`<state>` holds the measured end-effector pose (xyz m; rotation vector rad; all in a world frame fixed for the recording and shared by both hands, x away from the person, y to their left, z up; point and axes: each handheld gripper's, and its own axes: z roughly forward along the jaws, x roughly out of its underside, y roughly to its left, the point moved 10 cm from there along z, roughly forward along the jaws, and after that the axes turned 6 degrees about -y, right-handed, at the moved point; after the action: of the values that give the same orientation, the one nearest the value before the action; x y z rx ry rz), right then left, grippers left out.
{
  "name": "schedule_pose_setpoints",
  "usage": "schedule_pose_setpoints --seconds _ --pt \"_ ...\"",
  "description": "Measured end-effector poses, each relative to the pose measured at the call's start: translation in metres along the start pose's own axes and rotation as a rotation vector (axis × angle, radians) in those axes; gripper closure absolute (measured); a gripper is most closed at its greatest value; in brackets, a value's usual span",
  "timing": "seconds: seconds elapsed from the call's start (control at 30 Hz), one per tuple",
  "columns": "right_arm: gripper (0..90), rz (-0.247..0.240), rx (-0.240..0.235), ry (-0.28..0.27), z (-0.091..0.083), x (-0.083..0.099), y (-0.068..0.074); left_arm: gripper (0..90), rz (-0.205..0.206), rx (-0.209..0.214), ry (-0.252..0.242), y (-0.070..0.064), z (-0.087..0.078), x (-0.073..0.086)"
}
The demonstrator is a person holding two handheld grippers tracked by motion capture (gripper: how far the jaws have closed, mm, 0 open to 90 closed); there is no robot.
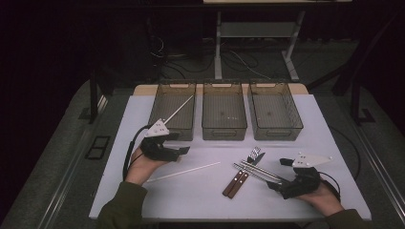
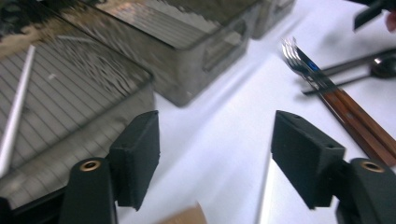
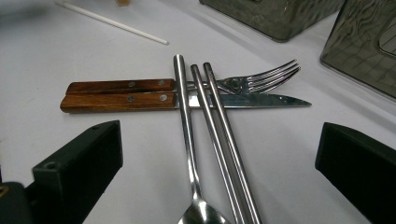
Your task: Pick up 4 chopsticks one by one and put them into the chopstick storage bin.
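Both claws wide, holding nothing. Right claw [image 3: 219,172] straddles spoon [image 3: 189,140] and 2 chopsticks [image 3: 219,140] stacked across knife [image 3: 140,100] and fork [image 3: 261,77] on worktop [image 1: 191,191]. Risk: closing grabs several, drags pile.

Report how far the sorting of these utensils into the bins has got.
Done: one white stick leans in the leftmost clear plastic bin. In hand: nothing; the left gripper and right gripper are both open and empty. Left: a second white stick, the wooden-handled fork and knife, the steel spoon and steel chopsticks on the white table; the middle bin and right bin look empty.
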<state>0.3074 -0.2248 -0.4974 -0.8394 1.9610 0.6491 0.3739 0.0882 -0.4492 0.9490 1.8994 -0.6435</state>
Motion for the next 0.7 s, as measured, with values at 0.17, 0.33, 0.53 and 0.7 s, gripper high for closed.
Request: schedule_pose_setpoints --seconds 0.17,0.33,0.53,0.7 --pt "0.6 -0.003 0.000 0.000 0.000 0.000 0.000 37.0 0.019 0.027 0.041 -0.013 -0.005 0.015" --pt "0.6 -0.002 0.000 0.002 0.000 0.000 0.000 49.8 0.032 0.053 0.057 -0.021 -0.009 0.025" --pt "0.6 -0.003 0.001 0.003 0.001 0.000 0.000 66.7 0.014 0.074 0.105 -0.025 -0.010 0.042" --pt "0.6 -0.004 0.000 0.003 0.001 0.000 0.000 72.7 0.026 0.086 0.151 -0.025 -0.007 0.053"
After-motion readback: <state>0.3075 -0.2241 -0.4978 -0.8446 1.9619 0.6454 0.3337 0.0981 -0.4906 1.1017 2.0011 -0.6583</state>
